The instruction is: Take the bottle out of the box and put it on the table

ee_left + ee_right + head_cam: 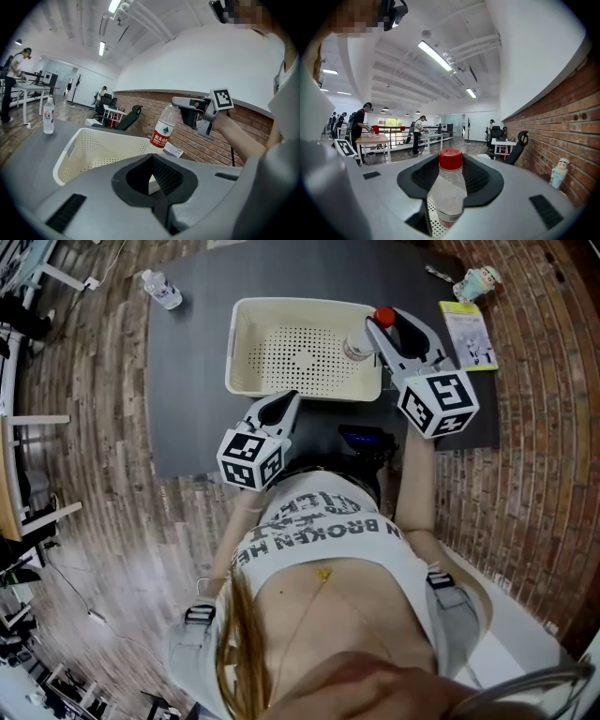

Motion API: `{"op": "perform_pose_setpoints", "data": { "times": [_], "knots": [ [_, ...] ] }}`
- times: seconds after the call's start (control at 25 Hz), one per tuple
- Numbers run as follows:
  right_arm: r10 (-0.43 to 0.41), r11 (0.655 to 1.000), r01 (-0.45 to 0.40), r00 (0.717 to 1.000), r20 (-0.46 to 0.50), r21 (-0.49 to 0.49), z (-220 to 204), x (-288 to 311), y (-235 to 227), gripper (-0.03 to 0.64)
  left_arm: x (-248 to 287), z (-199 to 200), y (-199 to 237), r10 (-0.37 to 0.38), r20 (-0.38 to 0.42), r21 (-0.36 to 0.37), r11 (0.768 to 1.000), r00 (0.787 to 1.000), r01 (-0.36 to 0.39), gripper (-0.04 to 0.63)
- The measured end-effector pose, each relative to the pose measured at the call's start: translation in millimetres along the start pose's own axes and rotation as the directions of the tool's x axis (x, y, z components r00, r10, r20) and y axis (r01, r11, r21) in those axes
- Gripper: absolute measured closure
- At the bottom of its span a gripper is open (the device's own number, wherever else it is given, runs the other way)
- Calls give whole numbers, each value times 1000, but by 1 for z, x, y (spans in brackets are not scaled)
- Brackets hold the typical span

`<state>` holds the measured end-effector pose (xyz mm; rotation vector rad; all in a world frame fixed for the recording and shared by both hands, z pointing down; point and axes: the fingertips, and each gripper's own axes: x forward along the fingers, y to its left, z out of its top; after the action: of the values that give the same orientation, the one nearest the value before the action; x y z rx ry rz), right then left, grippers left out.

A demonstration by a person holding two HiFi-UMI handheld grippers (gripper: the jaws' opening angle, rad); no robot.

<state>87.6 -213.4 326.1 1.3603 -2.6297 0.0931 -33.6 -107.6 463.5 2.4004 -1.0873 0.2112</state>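
Note:
A clear water bottle [359,343] with a red cap and a red label hangs tilted over the right end of the cream perforated box [246,343]. My right gripper [380,334] is shut on its upper body. In the right gripper view the bottle [449,187] stands between the jaws with the box's perforated floor below it. From the left gripper view, the bottle [165,126] sits at the box's far corner [140,140], its base near the rim. My left gripper [284,404] hovers at the box's near edge, jaws together and holding nothing.
The box stands on a dark grey table [187,381]. A second clear bottle [161,289] stands at the table's far left corner. A booklet [466,334] and a small figurine [478,280] lie at the right end. A black device [366,439] sits at the near edge.

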Motion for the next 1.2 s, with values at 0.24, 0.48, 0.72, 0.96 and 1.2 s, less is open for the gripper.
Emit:
{"op": "perform_pose_setpoints", "data": {
  "times": [0.24, 0.48, 0.72, 0.96, 1.2],
  "knots": [
    [-119, 993, 119, 993, 21, 14, 6, -35, -44, 465, 1, -2, -3, -4, -8, 3, 1000, 1000, 4, 592],
    [-251, 968, 251, 968, 17, 24, 1, -69, -87, 465, 4, -4, -5, -13, -15, 1, 1000, 1000, 13, 592],
    [-336, 941, 335, 942, 13, 42, -4, -91, -116, 465, 7, -4, -3, -13, -22, -3, 1000, 1000, 13, 592],
    [-365, 930, 364, 931, 10, 54, -9, -102, -125, 465, 8, -6, -5, -14, -27, 1, 1000, 1000, 14, 592],
    [-368, 928, 367, 930, -1, 62, -13, -100, -127, 466, 9, -6, -5, -18, -34, -2, 1000, 999, 18, 592]
  ]
}}
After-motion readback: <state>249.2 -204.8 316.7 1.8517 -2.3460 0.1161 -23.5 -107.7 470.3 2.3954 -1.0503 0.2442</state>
